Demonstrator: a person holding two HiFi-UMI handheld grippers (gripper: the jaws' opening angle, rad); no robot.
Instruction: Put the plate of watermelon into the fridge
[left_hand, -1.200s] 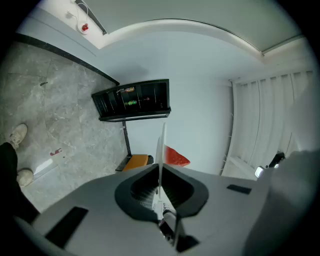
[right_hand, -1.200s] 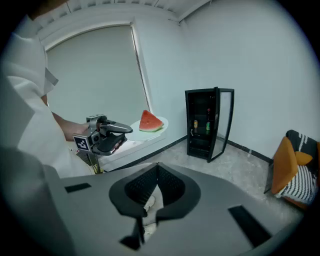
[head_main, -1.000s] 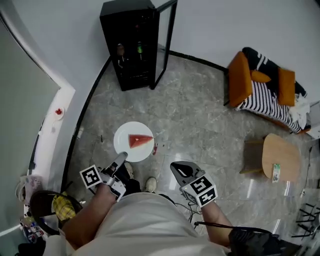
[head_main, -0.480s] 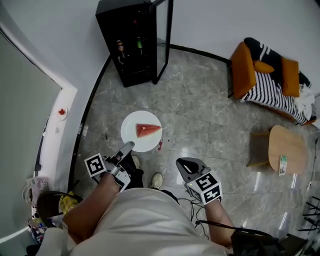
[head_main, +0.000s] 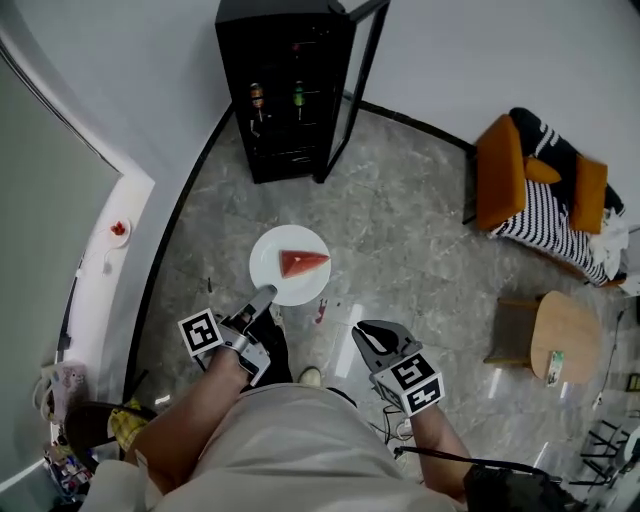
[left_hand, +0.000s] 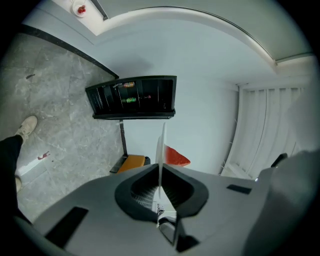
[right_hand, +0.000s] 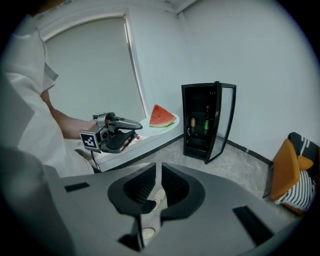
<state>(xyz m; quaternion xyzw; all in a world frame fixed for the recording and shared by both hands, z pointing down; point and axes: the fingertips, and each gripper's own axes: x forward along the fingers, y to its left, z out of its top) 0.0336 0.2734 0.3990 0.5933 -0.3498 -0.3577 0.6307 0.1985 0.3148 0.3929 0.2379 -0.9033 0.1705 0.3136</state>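
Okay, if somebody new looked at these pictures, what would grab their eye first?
The red watermelon slice on a white plate, held above the grey floor by its rim in the left hand-held gripper. Ahead stands the black fridge, glass door open, with bottles inside; an orange chair sits at the right.

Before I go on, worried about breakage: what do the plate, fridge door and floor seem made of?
Plate: glossy white, thin rim; probably ceramic or melamine.
Fridge door: clear glass in a black frame.
Floor: polished grey veined stone or tile, reflecting light.
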